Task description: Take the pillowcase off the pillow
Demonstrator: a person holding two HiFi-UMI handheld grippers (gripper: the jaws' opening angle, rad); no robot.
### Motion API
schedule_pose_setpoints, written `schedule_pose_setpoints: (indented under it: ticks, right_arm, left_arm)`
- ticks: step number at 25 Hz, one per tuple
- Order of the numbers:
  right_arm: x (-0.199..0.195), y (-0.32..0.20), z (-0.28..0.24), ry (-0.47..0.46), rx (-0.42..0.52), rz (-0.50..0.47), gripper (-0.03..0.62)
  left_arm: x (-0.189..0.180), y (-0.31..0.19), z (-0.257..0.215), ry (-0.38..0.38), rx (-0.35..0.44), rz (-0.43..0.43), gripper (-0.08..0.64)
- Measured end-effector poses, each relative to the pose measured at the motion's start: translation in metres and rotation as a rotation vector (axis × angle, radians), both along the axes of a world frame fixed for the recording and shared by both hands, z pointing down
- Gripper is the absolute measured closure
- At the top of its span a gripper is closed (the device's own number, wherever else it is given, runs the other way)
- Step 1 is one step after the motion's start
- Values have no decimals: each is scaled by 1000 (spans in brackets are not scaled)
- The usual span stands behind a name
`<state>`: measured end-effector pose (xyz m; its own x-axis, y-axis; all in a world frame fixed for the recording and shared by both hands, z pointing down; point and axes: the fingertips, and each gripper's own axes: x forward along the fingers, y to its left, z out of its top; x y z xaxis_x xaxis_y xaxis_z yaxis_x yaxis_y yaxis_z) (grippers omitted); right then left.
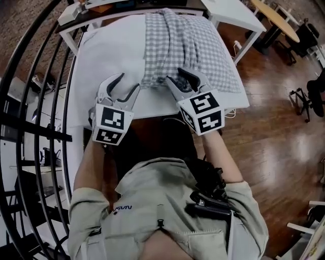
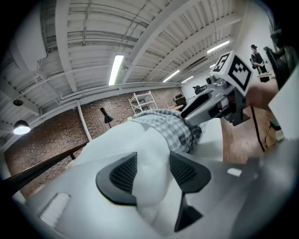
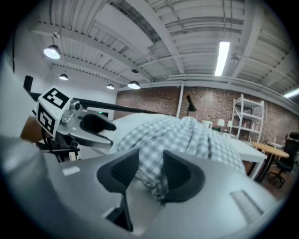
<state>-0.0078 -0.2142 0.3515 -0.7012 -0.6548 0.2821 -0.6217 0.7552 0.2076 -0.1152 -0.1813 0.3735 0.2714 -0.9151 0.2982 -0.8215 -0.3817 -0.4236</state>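
Note:
A white pillow [image 1: 114, 56] lies on the white table [image 1: 162, 104], and its grey-and-white checked pillowcase [image 1: 188, 45] is bunched over its right and far part. My left gripper [image 1: 129, 81] is open at the pillow's bare near edge; in the left gripper view the white pillow [image 2: 140, 144] bulges between the spread jaws of the left gripper [image 2: 153, 172]. My right gripper [image 1: 174, 75] is open at the pillowcase's near hem. In the right gripper view a fold of the checked pillowcase [image 3: 187, 135] lies between the jaws of the right gripper [image 3: 150, 172].
A second white desk [image 1: 233, 15] stands at the far right, with a round wooden table [image 1: 277, 20] and a black chair [image 1: 304, 35] beyond it. Black railing bars [image 1: 30, 127] run along the left. Wooden floor [image 1: 274, 117] lies to the right.

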Motion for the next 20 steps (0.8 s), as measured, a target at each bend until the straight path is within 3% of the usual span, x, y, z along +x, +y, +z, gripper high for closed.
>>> schedule_pose_setpoints:
  ticks: [2,3,4,6,10,13,17,20]
  right_arm:
    - [-12,-3,30,77,2,13,428]
    - [-15,-7,38,112,22,29,437]
    - [-16,-10,42,137,49,48,489]
    - [-12,-11,39,157,97,71,541]
    - [1,-10,12,174,182,109,579]
    - [42,-23,-5,200,220,204,588]
    - [119,-46,-10,227,205,342,588]
    - [149,-60,14,275,164,407,588]
  left_arm:
    - [-7,-9,18,-32,1,-56,360]
    - [-11,-12,20,-42,12,-86,421]
    - [-13,-14,18,-41,23,-106,484]
    - [-13,-12,9,-11,33,-113,537]
    - [-24,-16,-31,32,85,-96,545]
    - [-46,-20,-62,90,117,-131,546]
    - [-69,-15,-83,174,123,-136,546]
    - [-70,-9,-61,212,92,-125,546]
